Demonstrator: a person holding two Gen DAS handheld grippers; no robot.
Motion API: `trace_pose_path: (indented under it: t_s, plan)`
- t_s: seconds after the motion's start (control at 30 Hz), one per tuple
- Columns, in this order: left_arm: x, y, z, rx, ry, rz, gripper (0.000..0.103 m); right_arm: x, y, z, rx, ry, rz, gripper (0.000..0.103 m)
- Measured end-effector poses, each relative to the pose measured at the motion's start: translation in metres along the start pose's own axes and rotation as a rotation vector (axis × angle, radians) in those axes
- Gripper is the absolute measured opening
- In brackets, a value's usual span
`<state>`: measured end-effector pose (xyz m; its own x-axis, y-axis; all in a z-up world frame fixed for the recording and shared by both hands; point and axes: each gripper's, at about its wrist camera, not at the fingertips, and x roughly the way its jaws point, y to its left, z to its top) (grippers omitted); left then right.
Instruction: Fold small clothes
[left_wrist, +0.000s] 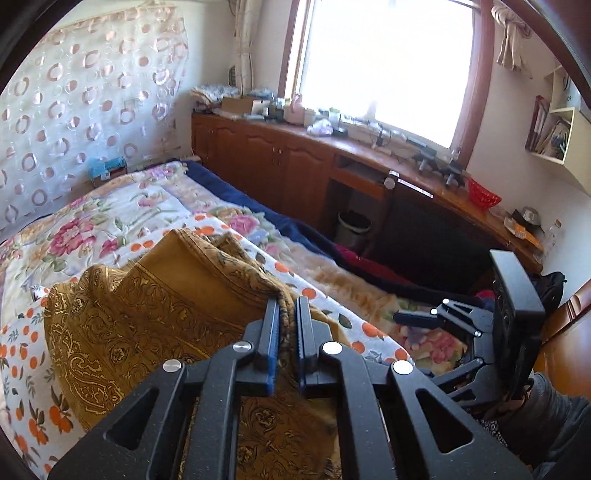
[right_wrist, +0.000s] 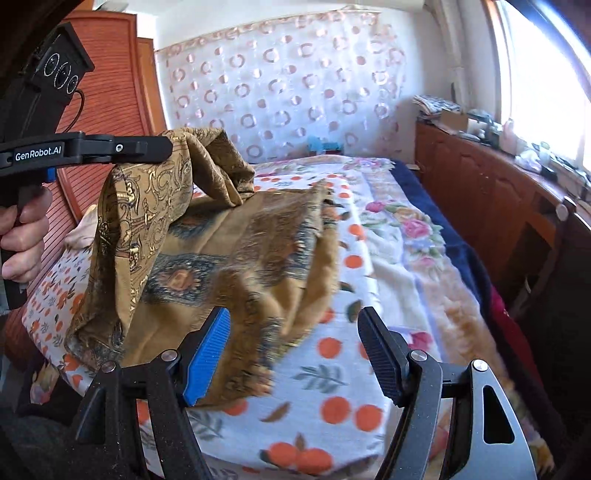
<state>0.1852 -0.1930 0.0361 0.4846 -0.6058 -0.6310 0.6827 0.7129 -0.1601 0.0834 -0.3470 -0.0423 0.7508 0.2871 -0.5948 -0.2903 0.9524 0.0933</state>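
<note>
A mustard-gold patterned cloth (right_wrist: 236, 254) lies on the bed over an orange-print sheet (right_wrist: 332, 373). My left gripper (left_wrist: 287, 310) is shut on an edge of the cloth (left_wrist: 147, 325) and holds it lifted above the bed; in the right wrist view the left gripper (right_wrist: 168, 147) is at the upper left with the cloth hanging from it. My right gripper (right_wrist: 293, 354) is open and empty, just above the sheet at the cloth's near right edge. It shows in the left wrist view (left_wrist: 406, 317) at the right, low over the bed.
The bed carries a floral blanket (left_wrist: 110, 221) and a navy one (right_wrist: 436, 221) along its right side. A wooden cabinet (left_wrist: 277, 158) with clutter runs under the window (left_wrist: 384, 55). A bin (left_wrist: 354, 225) stands below it. A curtain (right_wrist: 280, 92) hangs behind the bed.
</note>
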Motion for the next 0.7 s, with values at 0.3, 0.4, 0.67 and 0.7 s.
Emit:
trace_pose_path:
  t_s: [0.3, 0.4, 0.67, 0.7]
  plan:
    - [0.010, 0.031, -0.026, 0.018, 0.059, 0.116, 0.059, 0.007, -0.003, 0.001, 0.004, 0.024, 0.004, 0.073]
    - [0.010, 0.062, -0.043, -0.022, 0.094, 0.171, 0.062, 0.014, -0.002, 0.011, -0.015, 0.022, 0.020, 0.073]
    - [0.016, 0.136, -0.069, -0.130, 0.160, 0.232, 0.069, 0.054, 0.006, 0.070, -0.078, 0.034, 0.082, 0.073]
    - [0.017, 0.140, -0.071, -0.132, 0.164, 0.238, 0.069, 0.062, 0.007, 0.079, -0.084, 0.039, 0.089, 0.073]
